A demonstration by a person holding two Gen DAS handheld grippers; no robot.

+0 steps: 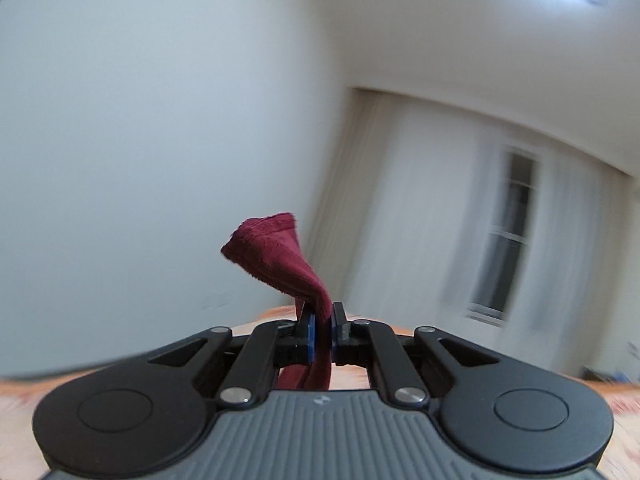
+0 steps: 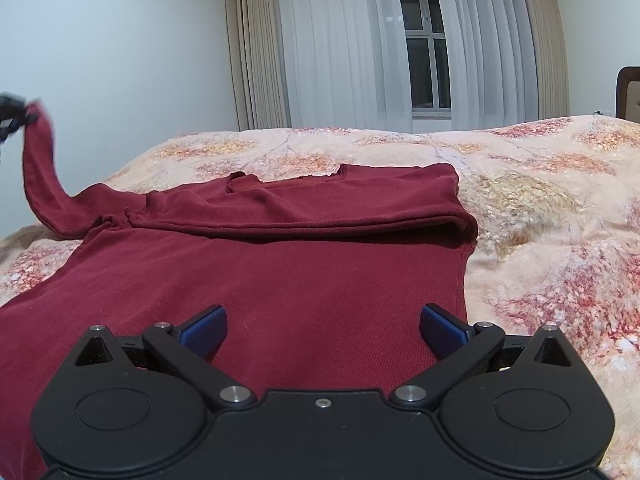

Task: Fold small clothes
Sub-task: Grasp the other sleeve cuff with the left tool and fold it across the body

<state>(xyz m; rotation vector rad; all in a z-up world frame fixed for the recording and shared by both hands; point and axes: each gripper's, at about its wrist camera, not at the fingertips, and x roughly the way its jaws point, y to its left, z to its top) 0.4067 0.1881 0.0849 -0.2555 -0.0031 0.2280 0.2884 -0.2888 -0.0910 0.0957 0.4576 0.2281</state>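
The maroon top (image 2: 280,280) lies on the bed (image 2: 540,208), one sleeve already folded across; the left claw (image 1: 322,330) pinches the other sleeve (image 2: 38,176) aloft, likely to fold it inward, while the right claw (image 2: 323,328) hovers wide open, holding nothing

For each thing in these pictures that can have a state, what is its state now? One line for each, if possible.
left gripper: jaws shut on the sleeve, raised above the bed.
right gripper: jaws open, empty, over the shirt's body.
maroon shirt: spread on the bed, upper part partly folded over.
sleeve: lifted off the bed at the left.
curtains: partly drawn, window showing between them.
bed cover: lying under the shirt, slightly wrinkled.
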